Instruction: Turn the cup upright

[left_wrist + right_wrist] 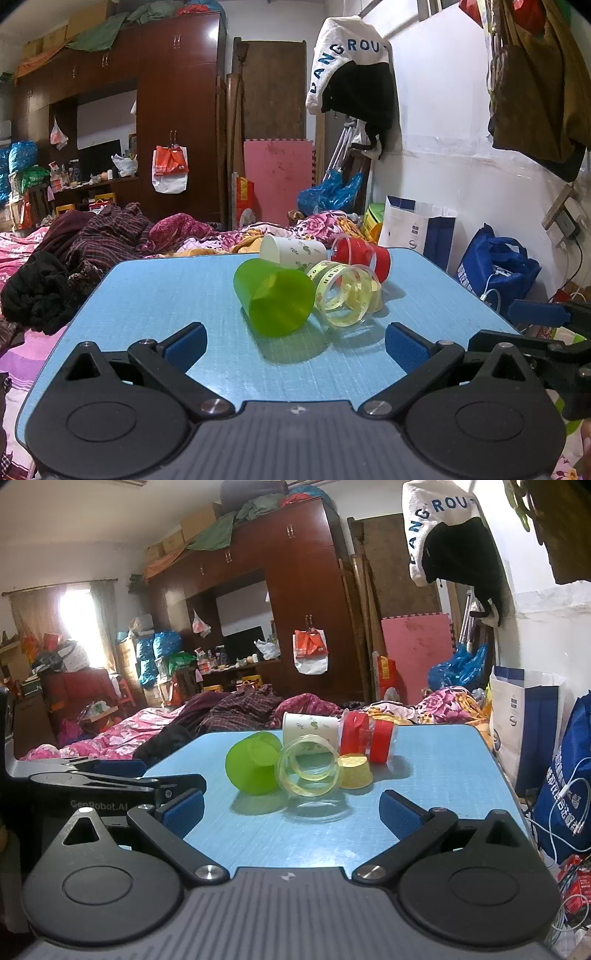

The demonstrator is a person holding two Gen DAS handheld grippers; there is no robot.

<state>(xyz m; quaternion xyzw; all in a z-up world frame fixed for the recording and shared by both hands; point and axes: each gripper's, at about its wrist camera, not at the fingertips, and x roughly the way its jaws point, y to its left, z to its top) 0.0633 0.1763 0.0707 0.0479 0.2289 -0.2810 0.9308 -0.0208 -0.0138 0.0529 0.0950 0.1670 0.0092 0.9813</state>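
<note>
Nearest, the left gripper [295, 343] and the right gripper [291, 812] each hover low over a blue table [166, 295], blue-padded fingers spread wide around nothing. The left tool's black body, seen from the right wrist, reads "GenRobot.AI". Just ahead a green cup [275, 297] lies on its side, touching a clear yellow-banded cup [345, 295], also tipped over (its printing is too small to read). Behind them lie a white leaf-patterned cup [293, 253] and a red-banded clear cup [364, 256]. Far back, a hanging white bag [347, 59] shows the letters "ANGROU".
</note>
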